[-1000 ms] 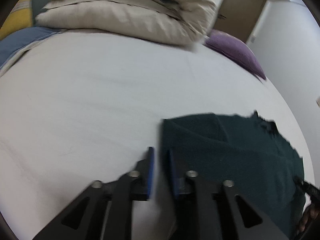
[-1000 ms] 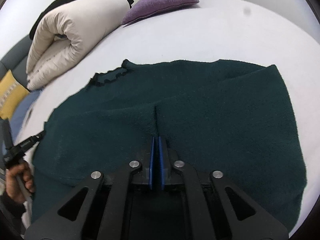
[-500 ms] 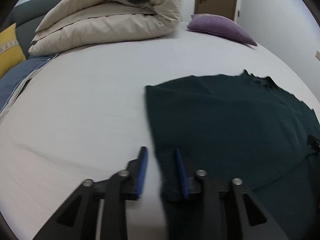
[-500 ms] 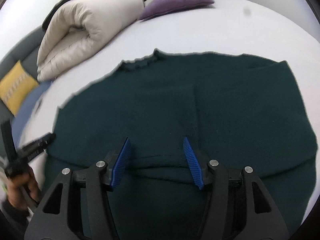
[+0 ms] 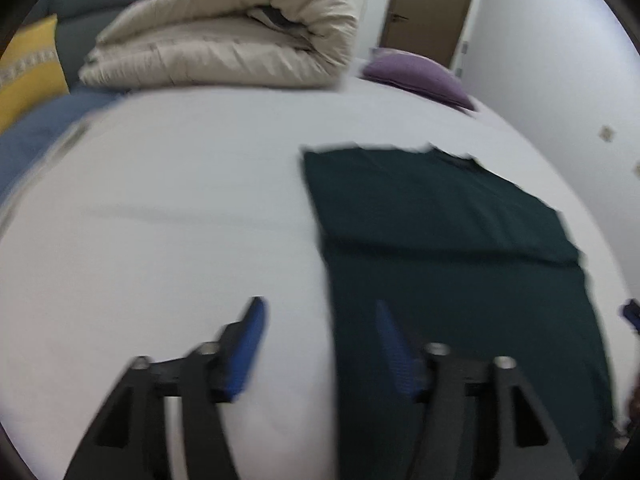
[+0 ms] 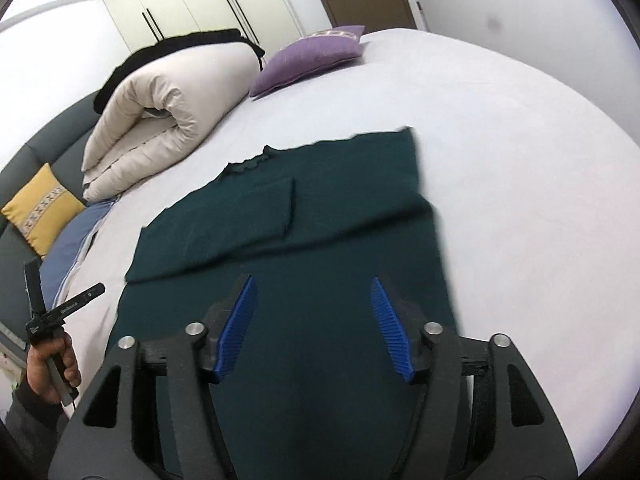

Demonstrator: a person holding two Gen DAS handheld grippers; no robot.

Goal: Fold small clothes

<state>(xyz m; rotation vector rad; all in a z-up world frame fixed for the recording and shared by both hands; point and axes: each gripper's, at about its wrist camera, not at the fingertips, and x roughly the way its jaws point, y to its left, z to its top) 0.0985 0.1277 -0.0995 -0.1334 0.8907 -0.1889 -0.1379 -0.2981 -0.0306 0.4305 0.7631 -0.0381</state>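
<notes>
A dark green sweater (image 6: 320, 216) lies flat on the white bed (image 6: 520, 160), sleeves folded in over its body, neckline at the far end. It also shows in the left wrist view (image 5: 440, 232). My left gripper (image 5: 318, 308) is open and empty, held above the sweater's left edge, one finger over the sheet and one over the cloth. My right gripper (image 6: 312, 284) is open and empty, held above the sweater's near half. The left gripper's handle, held by a hand, shows at the left edge of the right wrist view (image 6: 52, 320).
A rolled beige duvet (image 6: 168, 108) lies at the head of the bed, beside a purple pillow (image 6: 312, 56). A yellow cushion (image 6: 40, 208) and blue bedding (image 6: 68, 252) sit at the left. Wardrobes and a door stand behind.
My right gripper opened, let go of the sweater and pulled back and up. My left gripper opened wider and also rose away from the sweater's edge. The sweater now lies flat.
</notes>
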